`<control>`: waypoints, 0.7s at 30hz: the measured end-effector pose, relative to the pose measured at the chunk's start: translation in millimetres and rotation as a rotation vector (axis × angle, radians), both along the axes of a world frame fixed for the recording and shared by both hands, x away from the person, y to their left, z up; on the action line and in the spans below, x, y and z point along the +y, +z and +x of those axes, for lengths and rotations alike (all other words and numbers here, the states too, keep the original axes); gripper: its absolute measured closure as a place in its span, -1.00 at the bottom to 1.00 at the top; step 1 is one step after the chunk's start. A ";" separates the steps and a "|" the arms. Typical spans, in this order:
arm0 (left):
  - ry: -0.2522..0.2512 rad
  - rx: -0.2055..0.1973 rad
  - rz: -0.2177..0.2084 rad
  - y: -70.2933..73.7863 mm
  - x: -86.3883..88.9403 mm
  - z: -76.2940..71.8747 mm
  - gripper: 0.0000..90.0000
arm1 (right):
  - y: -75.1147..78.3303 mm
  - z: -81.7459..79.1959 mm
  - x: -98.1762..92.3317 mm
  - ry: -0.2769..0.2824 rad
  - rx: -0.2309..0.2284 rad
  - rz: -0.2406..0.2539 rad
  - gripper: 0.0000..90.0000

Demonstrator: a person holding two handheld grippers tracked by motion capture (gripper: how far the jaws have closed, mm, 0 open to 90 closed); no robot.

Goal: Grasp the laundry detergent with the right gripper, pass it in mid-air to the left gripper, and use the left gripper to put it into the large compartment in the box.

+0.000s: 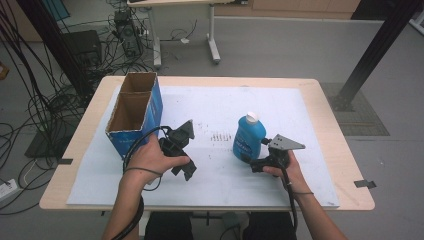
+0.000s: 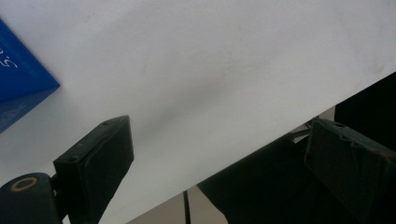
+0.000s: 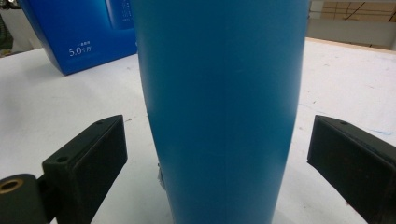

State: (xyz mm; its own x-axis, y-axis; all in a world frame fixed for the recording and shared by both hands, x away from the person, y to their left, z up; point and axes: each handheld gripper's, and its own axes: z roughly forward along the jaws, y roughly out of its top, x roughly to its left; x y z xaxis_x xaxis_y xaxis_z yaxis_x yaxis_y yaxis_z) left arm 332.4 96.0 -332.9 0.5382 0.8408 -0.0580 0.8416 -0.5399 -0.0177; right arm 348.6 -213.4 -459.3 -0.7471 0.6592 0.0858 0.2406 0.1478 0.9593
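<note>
A blue bottle (image 1: pixel 248 136) with a white cap stands upright on the white sheet, right of centre. My right gripper (image 1: pixel 254 161) is level just in front of it, jaws open. In the right gripper view the bottle (image 3: pixel 219 84) stands between the pads with a gap on each side of my right gripper (image 3: pixel 217 135). My left gripper (image 1: pixel 181 169) is held in the left hand beside the blue box (image 1: pixel 132 112). In its own view my left gripper (image 2: pixel 219 135) is open over bare sheet, nothing between the pads.
The open-topped blue box (image 2: pixel 18 79) has two cardboard-lined compartments and stands at the table's left; it also shows behind the bottle (image 3: pixel 79 32). A white sheet (image 1: pixel 210 105) covers the wooden table (image 1: pixel 345 150). Cables and desk legs lie on the floor beyond.
</note>
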 end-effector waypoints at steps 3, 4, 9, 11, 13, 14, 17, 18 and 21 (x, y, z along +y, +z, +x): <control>0.000 -0.001 0.001 0.3 0.1 0.0 -0.82 | -0.2 0.4 0.8 0.002 -0.002 0.005 -0.90; -0.001 -0.001 0.000 0.3 0.2 0.1 -0.82 | -0.4 1.0 1.6 0.002 -0.007 0.007 -0.90; 0.001 0.002 -0.001 -0.7 0.3 0.1 -0.82 | -1.2 2.2 3.9 0.007 -0.012 0.013 -0.90; 0.003 0.002 -0.002 -1.1 0.5 0.1 -0.81 | -1.6 2.7 4.9 0.008 -0.014 0.015 -0.90; 0.003 0.002 -0.001 -1.1 0.5 0.2 -0.81 | -1.8 3.1 5.4 0.008 -0.018 0.017 -0.90; 0.000 0.003 -0.001 -1.0 0.7 0.4 -0.81 | -1.9 3.3 6.0 0.008 -0.017 0.018 -0.89; 0.001 0.002 -0.002 -0.8 1.0 0.3 -0.82 | -2.5 4.2 7.4 0.008 -0.020 0.021 -0.90; 0.000 0.002 -0.001 -0.9 1.2 0.3 -0.82 | -3.0 4.6 8.2 0.007 -0.021 0.022 -0.90; 0.001 0.004 -0.003 -1.2 1.7 0.4 -0.81 | -3.4 4.9 8.9 0.007 -0.019 0.025 -0.90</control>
